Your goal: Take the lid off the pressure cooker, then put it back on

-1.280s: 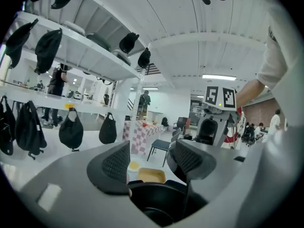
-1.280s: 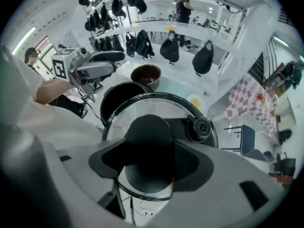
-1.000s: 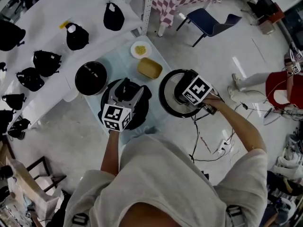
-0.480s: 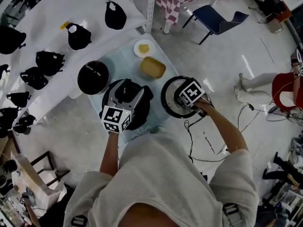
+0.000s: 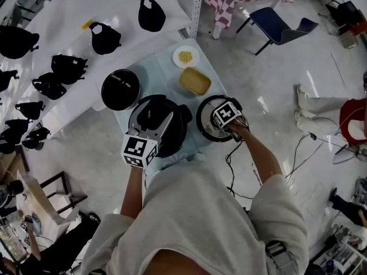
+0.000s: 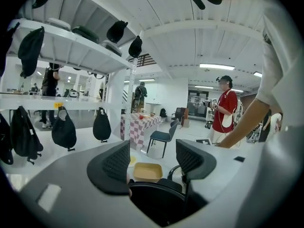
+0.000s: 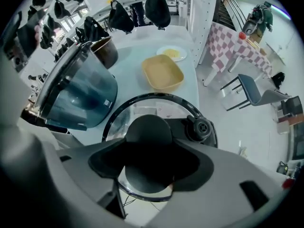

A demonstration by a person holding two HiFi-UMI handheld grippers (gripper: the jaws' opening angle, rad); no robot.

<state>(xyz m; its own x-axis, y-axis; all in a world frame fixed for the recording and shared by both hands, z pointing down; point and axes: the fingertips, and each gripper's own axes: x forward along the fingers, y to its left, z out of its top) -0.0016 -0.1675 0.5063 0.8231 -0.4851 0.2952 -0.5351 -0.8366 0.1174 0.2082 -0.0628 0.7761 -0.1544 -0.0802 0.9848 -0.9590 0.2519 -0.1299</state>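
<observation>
I am keeping my right claw (image 7: 148, 148) clamped on the round black knob (image 7: 148, 127) of the black-rimmed glass lid (image 5: 206, 129). The lid is off the black pressure cooker (image 5: 139, 118), just beside it at the pale blue counter (image 5: 166, 76) edge. My left claw (image 6: 153, 161) is gaping wide over the cooker's rim, gripping nothing.

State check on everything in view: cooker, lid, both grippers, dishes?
pressure cooker: open, lid off, upright on the table
lid: off the cooker, to its right, gripped by its knob; resting or lifted, can't tell
right gripper: shut on the lid's knob
left gripper: jaws apart, nothing clamped, just over the cooker's edge
yellow tray: empty
white plate: holds yellow food
</observation>
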